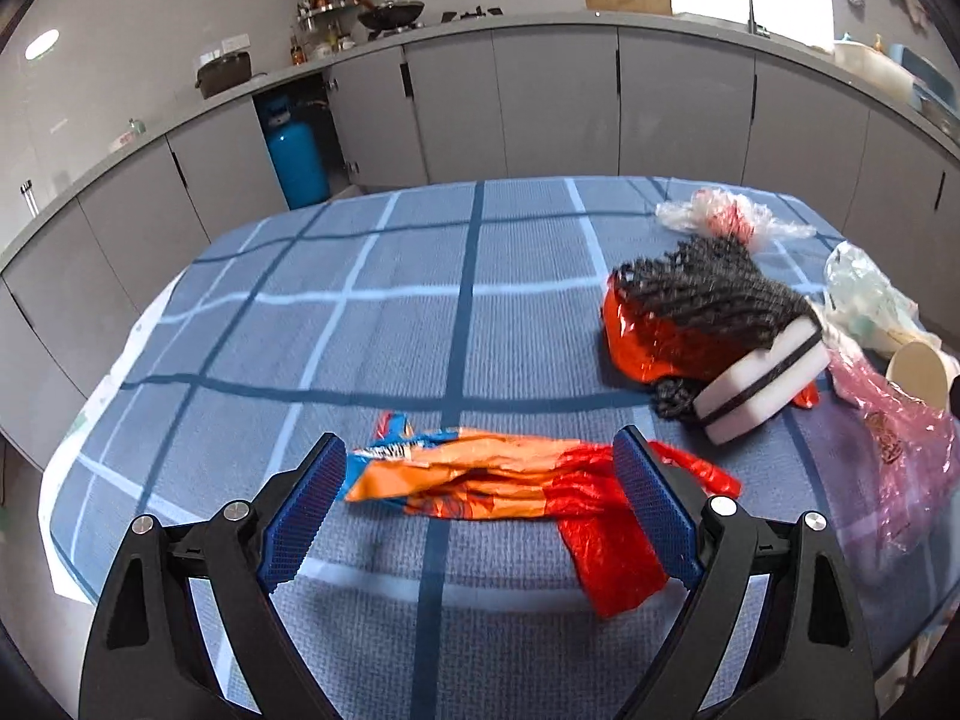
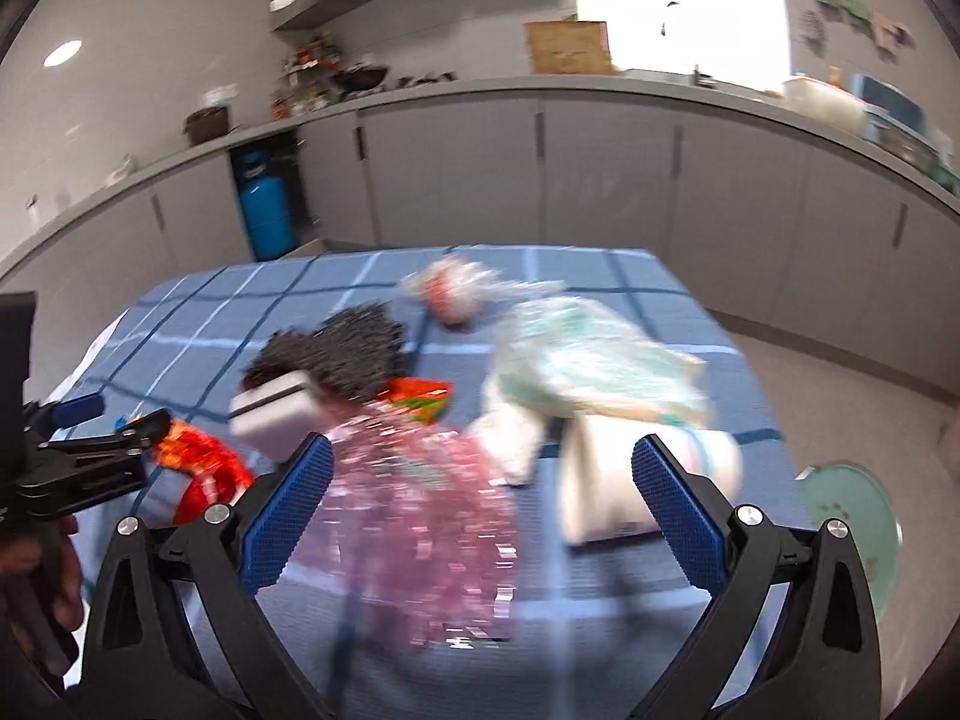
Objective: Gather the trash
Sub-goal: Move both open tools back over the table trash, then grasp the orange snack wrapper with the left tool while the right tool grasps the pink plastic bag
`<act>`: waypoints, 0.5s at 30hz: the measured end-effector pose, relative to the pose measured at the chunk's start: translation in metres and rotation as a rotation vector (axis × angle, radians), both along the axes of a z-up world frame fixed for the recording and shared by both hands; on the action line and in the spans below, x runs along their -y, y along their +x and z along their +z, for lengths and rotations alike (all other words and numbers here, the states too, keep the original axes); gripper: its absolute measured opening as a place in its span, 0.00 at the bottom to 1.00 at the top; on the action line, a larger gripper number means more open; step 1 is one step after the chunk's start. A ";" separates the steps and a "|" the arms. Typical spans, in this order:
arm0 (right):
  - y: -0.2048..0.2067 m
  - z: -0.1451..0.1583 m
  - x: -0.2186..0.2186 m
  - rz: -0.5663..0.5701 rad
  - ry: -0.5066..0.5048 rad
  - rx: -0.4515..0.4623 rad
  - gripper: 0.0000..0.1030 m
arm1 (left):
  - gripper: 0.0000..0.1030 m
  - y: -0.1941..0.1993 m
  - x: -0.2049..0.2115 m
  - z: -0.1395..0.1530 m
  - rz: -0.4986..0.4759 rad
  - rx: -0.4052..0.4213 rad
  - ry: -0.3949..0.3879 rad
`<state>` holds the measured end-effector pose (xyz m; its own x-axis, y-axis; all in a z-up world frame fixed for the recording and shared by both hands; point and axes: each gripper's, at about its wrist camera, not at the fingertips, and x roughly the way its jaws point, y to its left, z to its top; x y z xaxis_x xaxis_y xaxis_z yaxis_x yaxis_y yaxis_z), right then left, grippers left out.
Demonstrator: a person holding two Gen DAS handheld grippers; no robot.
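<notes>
On the worktop lie one flattened orange-and-blue snack wrapper with one red plastic bag touching it at the near edge, one crumpled shiny red wrapper, one white sponge with a dark band, one dark knitted cloth, one pink plastic bag, one clear bag with red print near the far right corner, one pale greenish clear bag and one paper cup on its side. Two grippers are in view: the left gripper and the right gripper.
</notes>
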<state>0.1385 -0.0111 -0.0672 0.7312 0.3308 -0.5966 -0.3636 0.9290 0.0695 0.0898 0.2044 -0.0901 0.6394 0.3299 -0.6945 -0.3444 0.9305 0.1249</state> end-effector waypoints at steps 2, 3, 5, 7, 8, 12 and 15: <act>-0.003 -0.005 -0.006 0.019 -0.015 -0.007 0.95 | 0.86 0.003 -0.002 -0.008 0.003 -0.017 -0.017; -0.003 -0.009 -0.011 0.029 -0.029 -0.014 0.95 | 0.86 0.004 0.000 -0.011 0.006 -0.025 -0.020; -0.003 -0.016 -0.017 0.037 -0.045 -0.030 0.95 | 0.86 0.007 -0.001 -0.017 0.006 -0.041 -0.041; -0.001 -0.022 -0.018 0.042 -0.053 -0.047 0.95 | 0.86 0.012 -0.001 -0.022 0.007 -0.049 -0.050; 0.000 -0.027 -0.020 0.046 -0.057 -0.060 0.95 | 0.86 0.013 -0.002 -0.025 0.006 -0.053 -0.054; 0.005 -0.039 -0.026 0.068 -0.071 -0.098 0.95 | 0.86 0.017 0.001 -0.029 -0.007 -0.061 -0.060; 0.009 -0.048 -0.029 0.082 -0.069 -0.129 0.89 | 0.86 0.020 0.001 -0.036 -0.010 -0.076 -0.064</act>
